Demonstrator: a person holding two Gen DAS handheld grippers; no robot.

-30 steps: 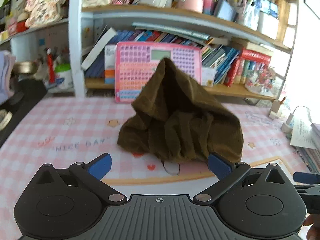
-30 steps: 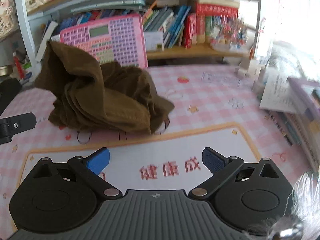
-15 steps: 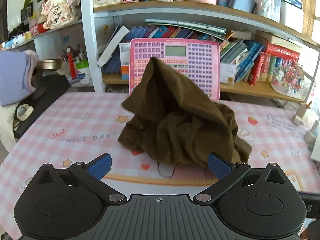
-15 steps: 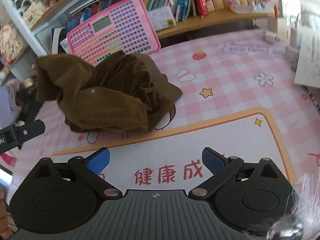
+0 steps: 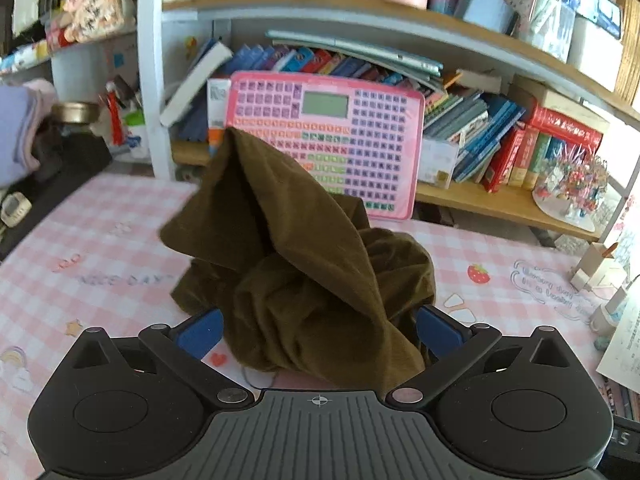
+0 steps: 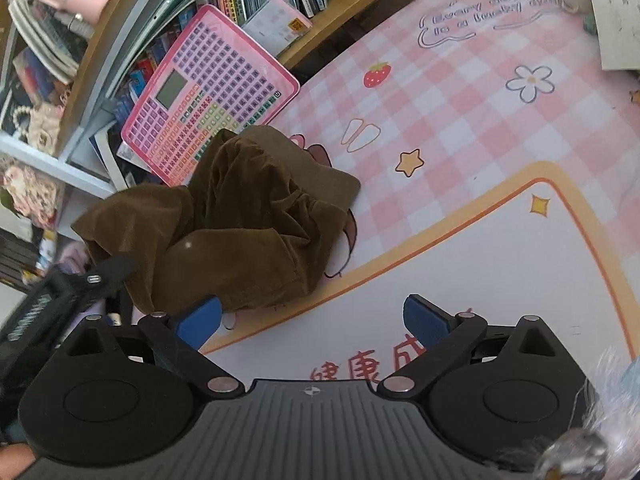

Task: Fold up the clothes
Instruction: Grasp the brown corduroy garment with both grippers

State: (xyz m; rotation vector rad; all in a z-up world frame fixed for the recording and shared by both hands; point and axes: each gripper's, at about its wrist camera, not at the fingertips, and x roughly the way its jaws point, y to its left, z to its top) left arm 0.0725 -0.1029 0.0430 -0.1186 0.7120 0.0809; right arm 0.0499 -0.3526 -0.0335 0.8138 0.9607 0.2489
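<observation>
Left wrist view: left gripper (image 5: 318, 326) jaws spread wide, grasping nothing; the brown garment (image 5: 296, 264) sits in a crumpled heap on the pink checked table (image 5: 100, 240), its near edge lying between the blue pads (image 5: 200, 330) though I can't tell if they touch it. One flap of the cloth stands up in a peak in front of the pink toy keyboard (image 5: 340, 136) that leans on the bookshelf (image 5: 500, 196). Right wrist view: right gripper (image 6: 312, 322) jaws also released and empty, tilted view, hovering over the white panel of the table mat (image 6: 500, 264), the garment (image 6: 240, 220) off to its left and just beside its left pad. Part of the other gripper shows at the left edge next to the heap. Progress, my read: basically zero – nothing flattened, no fold made; the cloth needs to be picked up, spread flat and then folded, so the whole job is left
</observation>
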